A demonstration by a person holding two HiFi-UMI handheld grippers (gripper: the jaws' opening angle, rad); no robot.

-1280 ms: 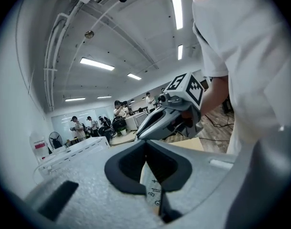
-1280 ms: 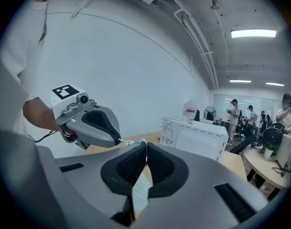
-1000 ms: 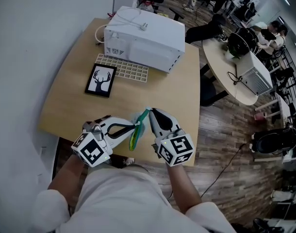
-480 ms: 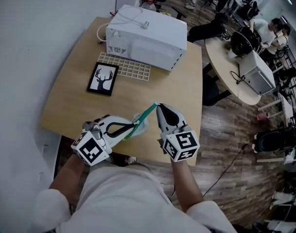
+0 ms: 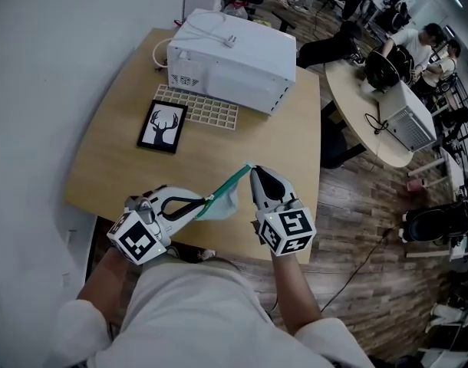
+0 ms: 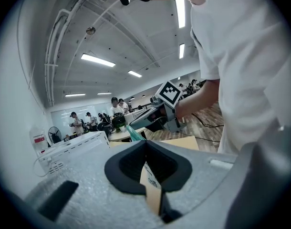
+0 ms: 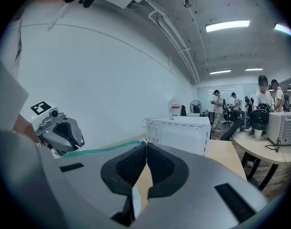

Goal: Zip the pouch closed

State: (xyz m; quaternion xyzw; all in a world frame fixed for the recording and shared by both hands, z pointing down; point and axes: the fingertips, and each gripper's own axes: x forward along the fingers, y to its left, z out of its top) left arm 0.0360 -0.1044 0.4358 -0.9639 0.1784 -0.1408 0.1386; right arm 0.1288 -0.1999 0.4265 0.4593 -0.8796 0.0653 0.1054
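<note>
Head view shows the left gripper (image 5: 209,199) and the right gripper (image 5: 252,170) both shut tight, each pinching one end of the pouch (image 5: 225,202). The pouch hangs in the air between the two sets of jaws, its green zip (image 5: 231,182) stretched straight from one to the other. I think the zip could slip out of the right jaws if the pull is too hard, or the pouch could pop out of the left jaws and drop. A slack pouch might jam the zip. Below the jaws is a wooden table (image 5: 115,156). Far ahead of them sit a white oven (image 5: 234,48), a deer picture (image 5: 161,125) and a grid tray (image 5: 199,108). Beyond the right jaws, people sit in a big office.
</note>
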